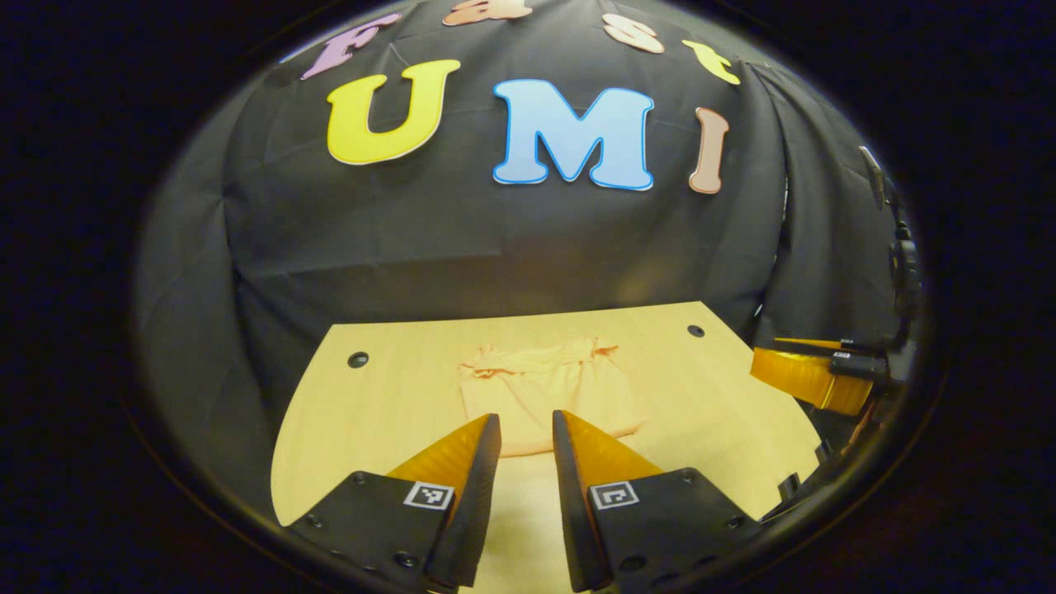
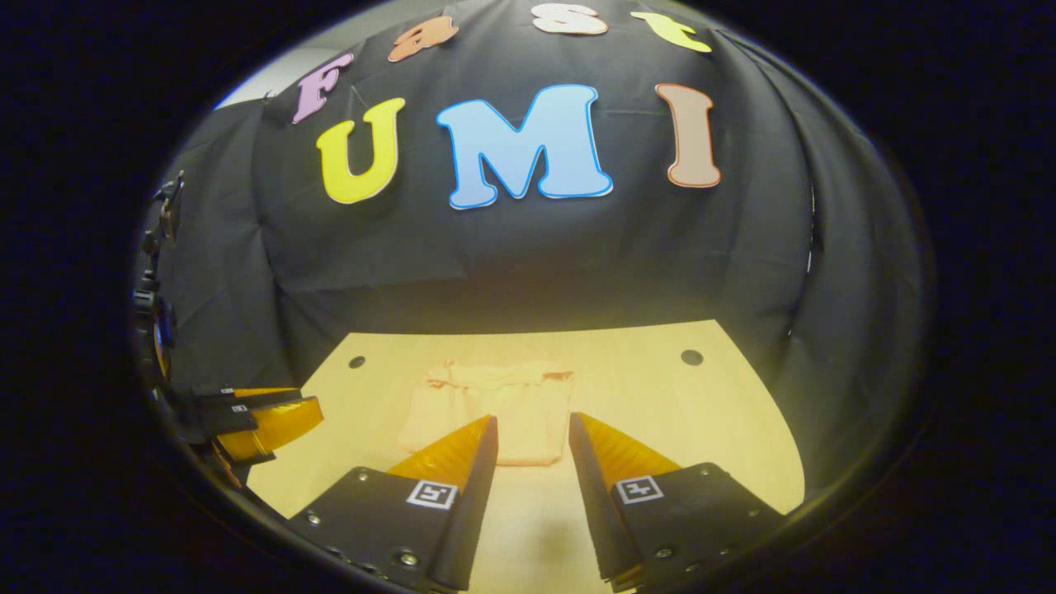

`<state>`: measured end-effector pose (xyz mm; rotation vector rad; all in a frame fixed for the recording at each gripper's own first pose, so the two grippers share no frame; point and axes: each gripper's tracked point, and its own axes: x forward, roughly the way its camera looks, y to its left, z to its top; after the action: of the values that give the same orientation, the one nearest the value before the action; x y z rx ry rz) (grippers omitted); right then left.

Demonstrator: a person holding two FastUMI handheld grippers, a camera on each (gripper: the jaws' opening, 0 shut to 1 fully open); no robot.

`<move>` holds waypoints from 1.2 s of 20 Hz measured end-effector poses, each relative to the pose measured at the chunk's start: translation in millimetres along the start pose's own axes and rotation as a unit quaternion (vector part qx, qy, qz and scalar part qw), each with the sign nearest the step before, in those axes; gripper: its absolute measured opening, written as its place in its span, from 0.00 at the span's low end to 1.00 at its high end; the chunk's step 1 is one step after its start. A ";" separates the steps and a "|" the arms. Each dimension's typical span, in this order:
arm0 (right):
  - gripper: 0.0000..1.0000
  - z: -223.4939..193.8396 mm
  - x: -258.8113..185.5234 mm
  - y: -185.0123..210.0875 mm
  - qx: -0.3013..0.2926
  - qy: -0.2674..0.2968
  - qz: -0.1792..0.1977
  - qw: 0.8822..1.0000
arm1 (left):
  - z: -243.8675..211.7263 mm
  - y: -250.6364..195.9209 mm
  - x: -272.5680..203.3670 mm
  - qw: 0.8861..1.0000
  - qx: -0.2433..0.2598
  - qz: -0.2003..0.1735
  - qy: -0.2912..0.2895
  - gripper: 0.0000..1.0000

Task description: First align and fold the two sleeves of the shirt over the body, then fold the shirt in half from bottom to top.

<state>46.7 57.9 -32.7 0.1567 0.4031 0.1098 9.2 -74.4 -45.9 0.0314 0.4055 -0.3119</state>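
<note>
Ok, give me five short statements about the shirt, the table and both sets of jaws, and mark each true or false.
1. The shirt lies folded into a compact rectangle on the table. True.
2. The left gripper is shut on the shirt. False: its jaws stand open, holding nothing.
3. The right gripper has open jaws with nothing between them. True.
4. A sleeve is spread out sideways across the table. False: no sleeve sticks out from the bundle.
5. The shirt hangs over the table's near edge. False: it lies well in on the tabletop.
</note>
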 end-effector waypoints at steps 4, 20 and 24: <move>0.55 -18.2 -23.9 2.7 0.000 -0.008 -0.001 1.000 | -26.8 -2.9 -31.9 1.000 0.006 0.007 -0.002 0.46; 0.55 -48.4 -48.8 9.8 0.011 -0.011 -0.022 1.000 | -65.8 -6.9 -69.8 1.000 -0.015 -0.012 -0.005 0.46; 0.55 -44.8 -49.5 12.9 0.013 -0.017 -0.031 0.999 | -63.5 1.2 -70.8 1.000 -0.015 -0.019 -0.011 0.46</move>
<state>-17.3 69.6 -52.3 0.1705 0.3745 0.0401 -76.5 -46.8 -76.5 -0.0096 0.3903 -0.3430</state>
